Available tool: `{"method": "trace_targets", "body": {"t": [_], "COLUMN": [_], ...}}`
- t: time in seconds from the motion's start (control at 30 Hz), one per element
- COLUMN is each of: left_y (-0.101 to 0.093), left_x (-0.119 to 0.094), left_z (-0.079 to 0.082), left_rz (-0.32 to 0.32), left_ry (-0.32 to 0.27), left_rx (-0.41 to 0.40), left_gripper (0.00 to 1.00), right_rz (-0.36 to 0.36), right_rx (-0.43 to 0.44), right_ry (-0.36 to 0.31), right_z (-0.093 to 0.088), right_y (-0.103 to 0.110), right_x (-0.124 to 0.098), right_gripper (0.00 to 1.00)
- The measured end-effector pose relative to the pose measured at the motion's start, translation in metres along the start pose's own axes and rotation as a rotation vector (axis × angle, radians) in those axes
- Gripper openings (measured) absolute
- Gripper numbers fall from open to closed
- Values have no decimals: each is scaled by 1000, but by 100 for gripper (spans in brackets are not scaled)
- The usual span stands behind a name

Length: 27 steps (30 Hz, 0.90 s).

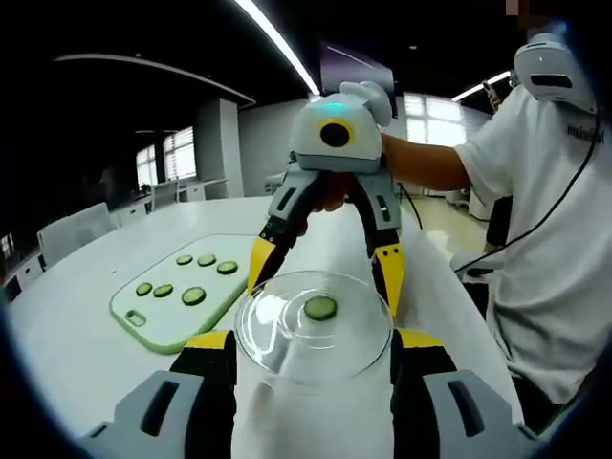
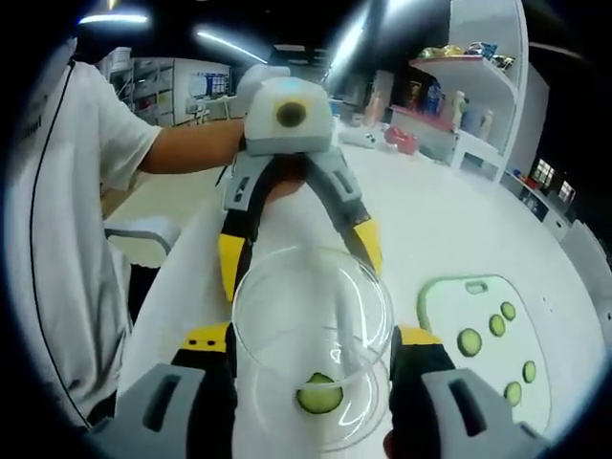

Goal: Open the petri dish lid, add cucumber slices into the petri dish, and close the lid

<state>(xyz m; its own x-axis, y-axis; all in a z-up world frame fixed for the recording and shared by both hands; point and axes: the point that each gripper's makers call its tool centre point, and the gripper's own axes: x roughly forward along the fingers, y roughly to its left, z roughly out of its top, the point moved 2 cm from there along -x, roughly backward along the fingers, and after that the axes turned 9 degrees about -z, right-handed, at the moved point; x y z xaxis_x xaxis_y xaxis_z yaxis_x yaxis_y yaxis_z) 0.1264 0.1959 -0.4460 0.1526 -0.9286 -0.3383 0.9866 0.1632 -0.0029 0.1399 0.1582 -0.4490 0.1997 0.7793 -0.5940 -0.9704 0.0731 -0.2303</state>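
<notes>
A clear petri dish (image 1: 287, 356) sits between the pads of my left gripper (image 1: 314, 337), which is shut on it, with one cucumber slice (image 1: 321, 308) inside. My right gripper (image 1: 322, 284) faces it from the far side, its yellow fingertips flanking the far rim. In the right gripper view, my right gripper (image 2: 314, 337) is shut on the clear lid (image 2: 311, 287). The dish (image 2: 273, 421) with the slice (image 2: 320, 394) shows lower, under the lid. The left gripper (image 2: 300, 285) reaches in from the top. Several more slices (image 1: 194, 295) (image 2: 469, 341) lie on a pale green board (image 1: 163, 316) (image 2: 459, 306).
Everything rests on a long white table (image 1: 76, 335) (image 2: 430, 220). The person (image 1: 545, 239) (image 2: 57, 239) holding the grippers stands at one side. White chairs (image 1: 72, 234) line the other side. A shelf with bottles (image 2: 478, 96) stands beyond the table.
</notes>
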Motion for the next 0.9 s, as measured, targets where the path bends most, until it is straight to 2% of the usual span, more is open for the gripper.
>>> {"method": "trace_targets", "body": {"t": [0.9], "left_y": [1], "left_x": [38], "left_z": [12], "left_rz": [-74], "left_ry": [-6], "left_rx": [23], "left_gripper": [65], "right_rz": [-53], "right_rx": [49], "right_ry": [25], "right_z": [-29], "right_y": [-7], "right_x": [-30], "right_gripper": [64]}}
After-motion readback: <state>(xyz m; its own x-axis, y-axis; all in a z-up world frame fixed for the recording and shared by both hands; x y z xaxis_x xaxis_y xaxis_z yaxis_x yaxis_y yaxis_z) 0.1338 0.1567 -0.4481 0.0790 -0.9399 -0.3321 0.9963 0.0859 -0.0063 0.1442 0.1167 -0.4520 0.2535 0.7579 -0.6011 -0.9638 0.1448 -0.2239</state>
